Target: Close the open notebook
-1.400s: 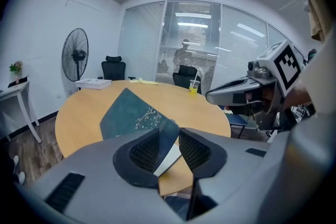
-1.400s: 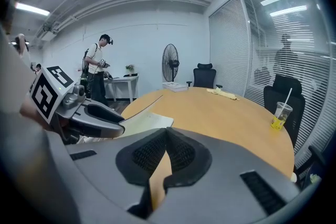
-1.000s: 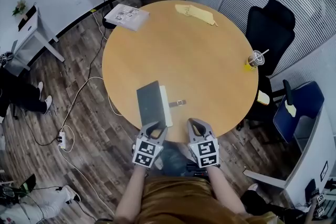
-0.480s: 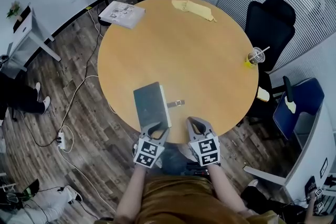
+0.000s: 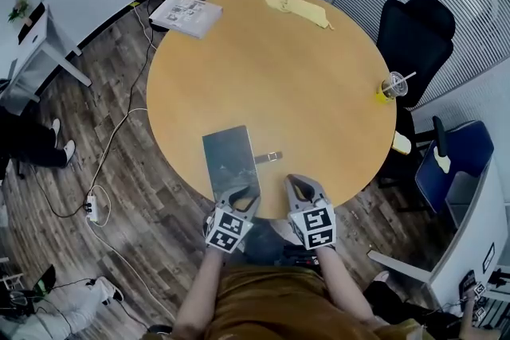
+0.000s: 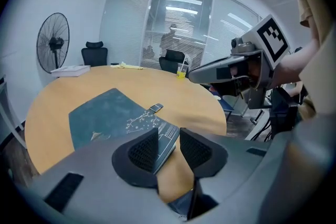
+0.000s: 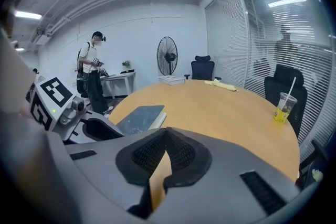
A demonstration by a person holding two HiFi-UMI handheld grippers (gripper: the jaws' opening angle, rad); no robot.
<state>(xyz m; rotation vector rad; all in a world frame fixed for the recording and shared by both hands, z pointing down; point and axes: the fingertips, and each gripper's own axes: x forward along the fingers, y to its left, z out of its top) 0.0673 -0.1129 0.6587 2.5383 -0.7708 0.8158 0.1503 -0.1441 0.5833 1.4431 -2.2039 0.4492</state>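
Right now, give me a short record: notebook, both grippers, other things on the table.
notebook: closed, lying flat by the near edge
left gripper: jaws apart, just been opening; notebook corner in the gap, not pressed
right gripper: shut, empty
table: also drink cup with straw, yellow cloth, book

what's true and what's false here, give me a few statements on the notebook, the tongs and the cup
1. The notebook lies closed on the table. True.
2. The left tongs are squeezed shut. False: they stand apart, having just been opening, with the notebook's corner between them.
3. The right tongs are shut and empty. True.
4. The cup stands in the table's middle. False: it stands near the right edge.
5. A yellow cloth lies at the table's far side. True.
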